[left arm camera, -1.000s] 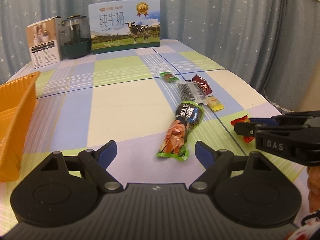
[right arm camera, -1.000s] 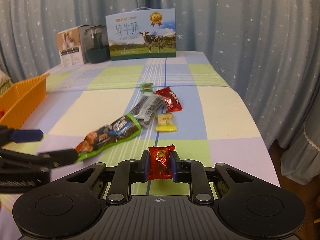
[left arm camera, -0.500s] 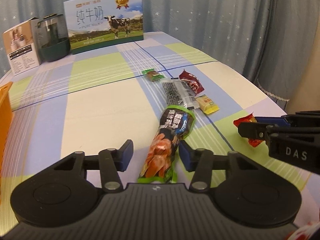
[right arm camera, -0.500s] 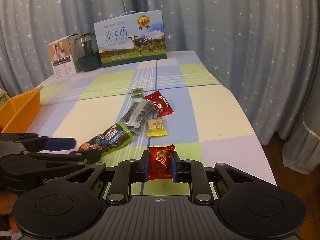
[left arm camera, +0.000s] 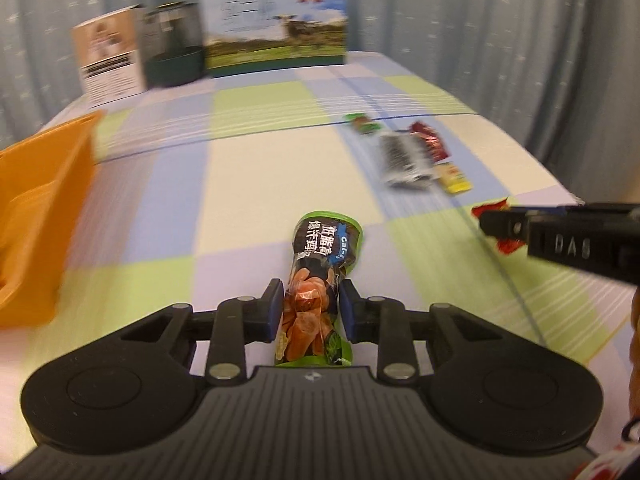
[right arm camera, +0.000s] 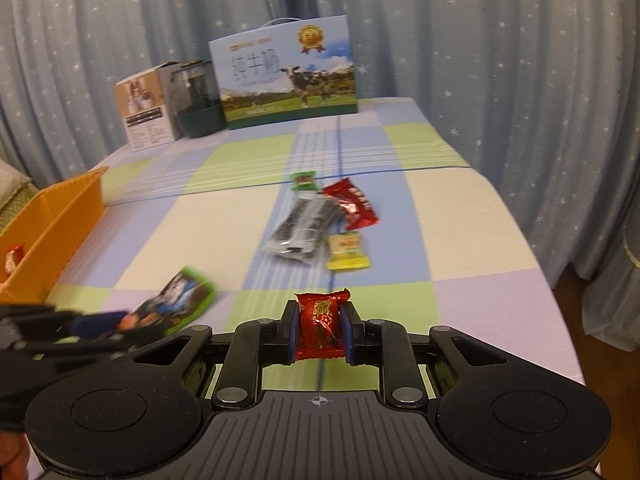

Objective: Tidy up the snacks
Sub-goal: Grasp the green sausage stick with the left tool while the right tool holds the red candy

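Star-print curtains ring a checked surface (right arm camera: 224, 236); at its left edge sits the orange basket (left arm camera: 36, 216), its one red packet visible only in the right wrist view; the left hand-held gripper (left arm camera: 311, 312) has just been closing and now pinches the long green sausage packet (left arm camera: 320, 276), open around it a second ago, so it seems ready to lift; further right, the right hand-held gripper (right arm camera: 320, 330) clamps a red candy (right arm camera: 321, 326); loose snacks (right arm camera: 320, 220) lie beyond.
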